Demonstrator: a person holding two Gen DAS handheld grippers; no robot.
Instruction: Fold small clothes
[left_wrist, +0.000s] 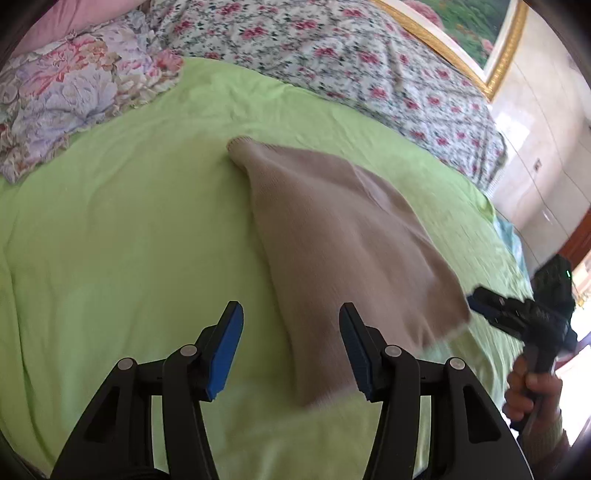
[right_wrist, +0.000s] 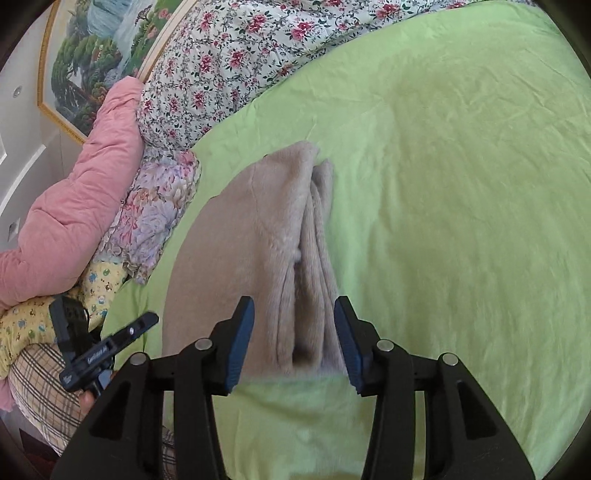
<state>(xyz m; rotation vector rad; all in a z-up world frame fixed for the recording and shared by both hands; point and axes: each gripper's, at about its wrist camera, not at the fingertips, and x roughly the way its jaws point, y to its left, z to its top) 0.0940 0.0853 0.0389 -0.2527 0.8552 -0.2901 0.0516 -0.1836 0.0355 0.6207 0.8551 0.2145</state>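
Note:
A beige knitted garment (left_wrist: 332, 229) lies folded on the green bedsheet (left_wrist: 110, 240). In the left wrist view my left gripper (left_wrist: 291, 308) is open above the garment's near left corner, and its blue pads (left_wrist: 229, 350) touch nothing. My right gripper (left_wrist: 480, 299) shows at the garment's right corner, held by a hand (left_wrist: 532, 387). In the right wrist view the garment (right_wrist: 251, 240) shows fuzzy stacked layers along its right side. There my right gripper (right_wrist: 294, 301) is open over its near edge, with the cloth below the gap and not pinched. My left gripper (right_wrist: 147, 319) shows at the left.
A floral quilt (left_wrist: 332, 48) and a flowered pillow (left_wrist: 66, 96) lie along the head of the bed. A pink duvet (right_wrist: 81, 192) and yellow printed cloth (right_wrist: 29, 321) sit beside it. A gold-framed painting (right_wrist: 92, 55) hangs on the wall. The bed's edge (left_wrist: 506, 236) drops off at the right.

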